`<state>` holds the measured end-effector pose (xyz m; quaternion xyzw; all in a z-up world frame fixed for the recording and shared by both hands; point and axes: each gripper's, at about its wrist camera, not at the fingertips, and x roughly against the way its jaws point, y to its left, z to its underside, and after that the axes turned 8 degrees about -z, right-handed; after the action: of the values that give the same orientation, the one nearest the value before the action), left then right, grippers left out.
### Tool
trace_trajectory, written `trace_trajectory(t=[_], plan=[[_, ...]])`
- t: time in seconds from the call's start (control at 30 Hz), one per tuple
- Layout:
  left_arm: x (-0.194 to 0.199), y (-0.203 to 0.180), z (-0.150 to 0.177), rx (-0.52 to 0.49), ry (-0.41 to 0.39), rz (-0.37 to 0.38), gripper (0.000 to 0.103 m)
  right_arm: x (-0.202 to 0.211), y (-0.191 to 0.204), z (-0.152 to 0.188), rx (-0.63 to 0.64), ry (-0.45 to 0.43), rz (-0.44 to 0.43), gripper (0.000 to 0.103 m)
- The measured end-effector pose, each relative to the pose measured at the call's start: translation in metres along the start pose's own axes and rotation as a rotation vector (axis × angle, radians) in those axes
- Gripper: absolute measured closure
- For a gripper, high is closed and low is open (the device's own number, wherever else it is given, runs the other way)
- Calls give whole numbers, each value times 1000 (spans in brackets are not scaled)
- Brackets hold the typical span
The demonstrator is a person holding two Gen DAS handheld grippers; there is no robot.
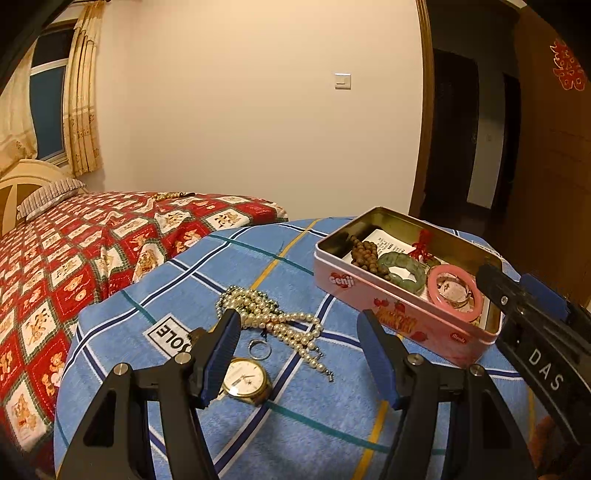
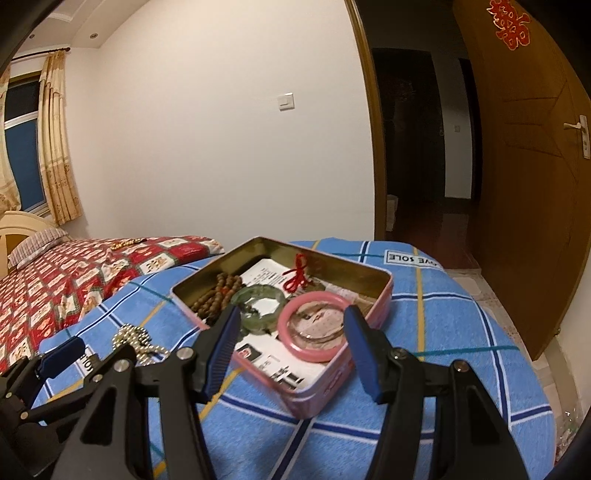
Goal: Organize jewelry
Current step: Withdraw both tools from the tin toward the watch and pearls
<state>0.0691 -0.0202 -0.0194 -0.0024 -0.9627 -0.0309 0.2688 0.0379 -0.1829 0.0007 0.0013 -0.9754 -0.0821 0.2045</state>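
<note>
You are looking into a bedroom lit in warm, yellowish light. A plain cream wall (image 1: 240, 122) is filling the far side, carrying a white light switch (image 1: 342, 81). To the left, a window (image 1: 46, 110) is showing dark blue glass, with patterned beige curtains (image 1: 83, 110) hanging beside it. Below it, a bed (image 1: 110, 236) is lying under a red checked cover, with a striped pillow (image 1: 48, 195) resting against a pale headboard (image 1: 22, 181). To the right, a wooden door (image 2: 528, 177) is standing open, wearing a red paper ornament (image 2: 509, 22) and a metal handle (image 2: 580, 129). Beyond it, a dark hallway (image 2: 417, 140) is receding.
</note>
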Motion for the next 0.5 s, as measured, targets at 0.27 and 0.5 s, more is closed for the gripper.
trace_trajectory(t=[0.27,0.5], plan=[[4,10,3,22,4,-1,37,6,12,6,14,4,-15,42],[5,19,6,39,14,-9,37,9,21,10,16,11,-37,42]])
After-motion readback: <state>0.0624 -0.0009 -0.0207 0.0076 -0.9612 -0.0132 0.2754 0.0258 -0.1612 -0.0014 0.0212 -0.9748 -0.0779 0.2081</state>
